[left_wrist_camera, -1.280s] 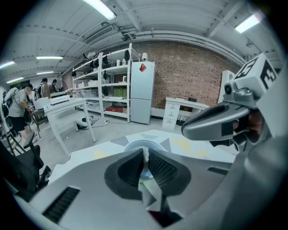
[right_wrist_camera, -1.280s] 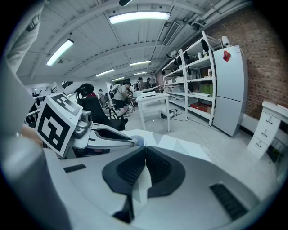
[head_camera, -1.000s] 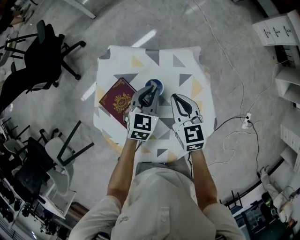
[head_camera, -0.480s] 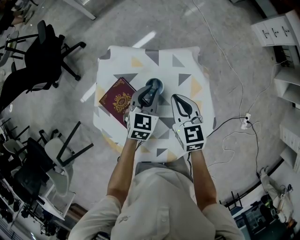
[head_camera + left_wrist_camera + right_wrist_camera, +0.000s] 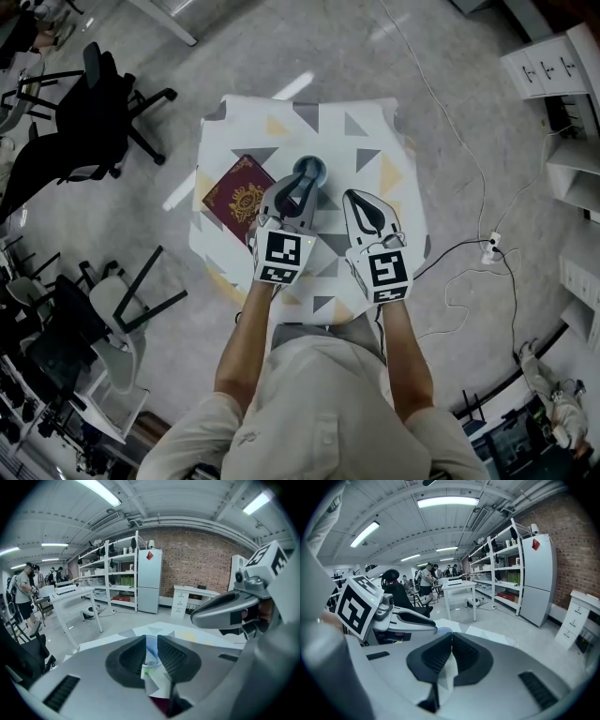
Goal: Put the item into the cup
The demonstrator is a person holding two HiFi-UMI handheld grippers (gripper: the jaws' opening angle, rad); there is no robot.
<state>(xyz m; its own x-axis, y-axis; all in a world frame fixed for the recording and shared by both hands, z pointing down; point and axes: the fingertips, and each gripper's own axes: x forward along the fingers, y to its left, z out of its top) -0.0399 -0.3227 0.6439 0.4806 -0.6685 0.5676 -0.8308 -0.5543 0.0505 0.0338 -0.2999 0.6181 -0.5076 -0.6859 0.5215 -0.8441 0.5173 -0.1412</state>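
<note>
A small blue-rimmed cup (image 5: 310,171) stands on the patterned table (image 5: 375,122), near its middle. My left gripper (image 5: 299,184) points at it from the near side, fingertips right at its rim. In the left gripper view the jaws (image 5: 151,645) stand a narrow gap apart, and the cup (image 5: 151,657) shows through that gap with something pale and greenish in it; nothing is held between the jaws. My right gripper (image 5: 356,197) hovers to the right of the cup, empty. Its jaws (image 5: 451,641) are closed together.
A maroon passport-like booklet (image 5: 238,199) lies on the table left of the left gripper. Black office chairs (image 5: 84,122) and a folded stand (image 5: 141,291) sit on the floor to the left. A cable (image 5: 469,169) and shelving (image 5: 562,84) are on the right.
Both grippers stay where they were. Only the head view has shifted slightly.
</note>
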